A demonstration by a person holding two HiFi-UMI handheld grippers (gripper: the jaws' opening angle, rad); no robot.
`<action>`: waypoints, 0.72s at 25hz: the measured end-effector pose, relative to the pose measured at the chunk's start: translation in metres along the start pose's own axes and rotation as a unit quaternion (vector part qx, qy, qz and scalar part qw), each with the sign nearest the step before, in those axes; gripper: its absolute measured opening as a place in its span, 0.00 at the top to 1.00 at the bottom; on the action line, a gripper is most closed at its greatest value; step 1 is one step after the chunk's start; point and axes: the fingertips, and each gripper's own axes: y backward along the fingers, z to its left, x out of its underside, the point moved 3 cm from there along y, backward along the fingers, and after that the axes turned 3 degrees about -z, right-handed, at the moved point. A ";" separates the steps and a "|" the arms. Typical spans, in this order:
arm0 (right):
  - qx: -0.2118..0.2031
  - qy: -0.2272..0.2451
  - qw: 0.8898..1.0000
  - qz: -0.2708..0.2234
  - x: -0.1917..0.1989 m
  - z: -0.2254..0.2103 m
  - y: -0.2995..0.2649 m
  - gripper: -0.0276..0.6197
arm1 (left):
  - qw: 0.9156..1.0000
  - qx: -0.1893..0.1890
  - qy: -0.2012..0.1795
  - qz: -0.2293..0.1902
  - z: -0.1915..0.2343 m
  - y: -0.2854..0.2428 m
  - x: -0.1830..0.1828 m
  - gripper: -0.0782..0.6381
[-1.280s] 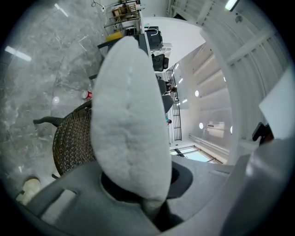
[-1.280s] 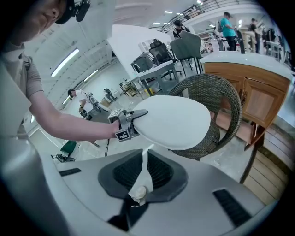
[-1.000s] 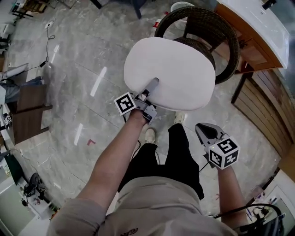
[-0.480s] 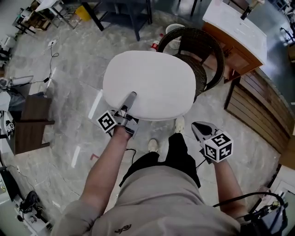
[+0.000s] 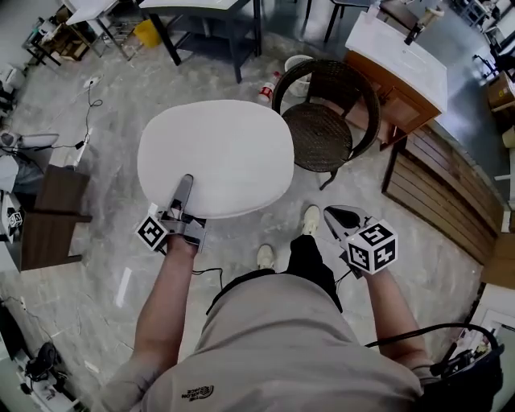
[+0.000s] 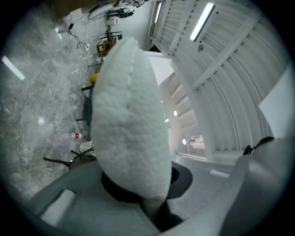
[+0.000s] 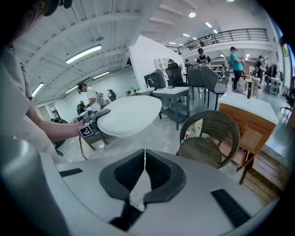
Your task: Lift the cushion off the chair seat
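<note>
The white oval cushion [image 5: 217, 157] hangs in the air to the left of the dark wicker chair [image 5: 322, 121], whose woven seat is bare. My left gripper [image 5: 183, 193] is shut on the cushion's near edge and holds it roughly level. In the left gripper view the cushion [image 6: 129, 120] fills the middle, its rim pinched between the jaws [image 6: 154, 203]. My right gripper [image 5: 336, 216] hovers near the person's right leg, shut with nothing in it. The right gripper view shows its pads [image 7: 144, 159] meeting, with the cushion [image 7: 126, 115] and the chair [image 7: 207, 138] beyond.
A wooden cabinet with a white top [image 5: 398, 60] stands right of the chair, with wooden slats [image 5: 451, 185] beside it. A white bin [image 5: 296, 66] and a red can [image 5: 264, 90] lie behind the chair. A dark table [image 5: 201, 16] is further back, a brown stool [image 5: 52, 209] at left.
The cushion has swung left and away from the chair in my left gripper, uncovering the wicker seat. My right gripper has risen a little and stays empty.
</note>
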 end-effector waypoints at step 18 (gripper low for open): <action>0.016 0.003 1.000 -0.008 0.016 0.054 0.036 0.93 | 0.997 -0.019 -0.027 -0.064 -0.025 0.108 -0.057 0.81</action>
